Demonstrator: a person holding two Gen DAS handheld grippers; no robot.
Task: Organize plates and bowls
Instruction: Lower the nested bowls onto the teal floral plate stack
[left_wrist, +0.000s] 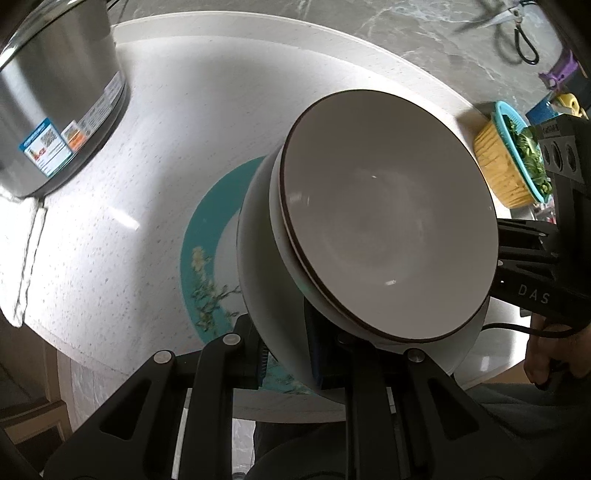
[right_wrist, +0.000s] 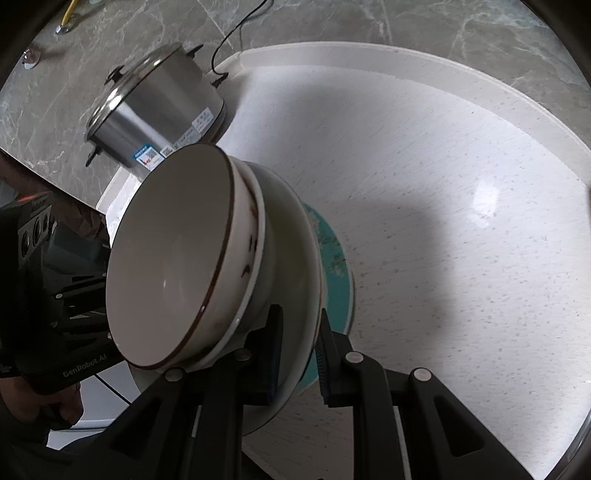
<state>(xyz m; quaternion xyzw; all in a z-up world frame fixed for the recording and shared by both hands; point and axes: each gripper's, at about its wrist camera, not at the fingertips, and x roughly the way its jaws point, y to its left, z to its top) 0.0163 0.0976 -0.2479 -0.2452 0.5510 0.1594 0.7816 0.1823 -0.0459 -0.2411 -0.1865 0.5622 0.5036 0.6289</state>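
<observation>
Two grippers (left_wrist: 288, 365) (right_wrist: 299, 354), three stacked bowls (left_wrist: 388, 221), one plate (left_wrist: 195, 251)

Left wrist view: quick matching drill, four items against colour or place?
Items:
1. pot
2. plate
3. top bowl
4. basket

Descriptions:
A. teal rim with flowers, under the bowls
B. yellow and teal, holds greens, far right
C. shiny steel, sticker on its side, upper left
D. white inside, dark brown rim

Pairs: 1-C, 2-A, 3-D, 4-B
</observation>
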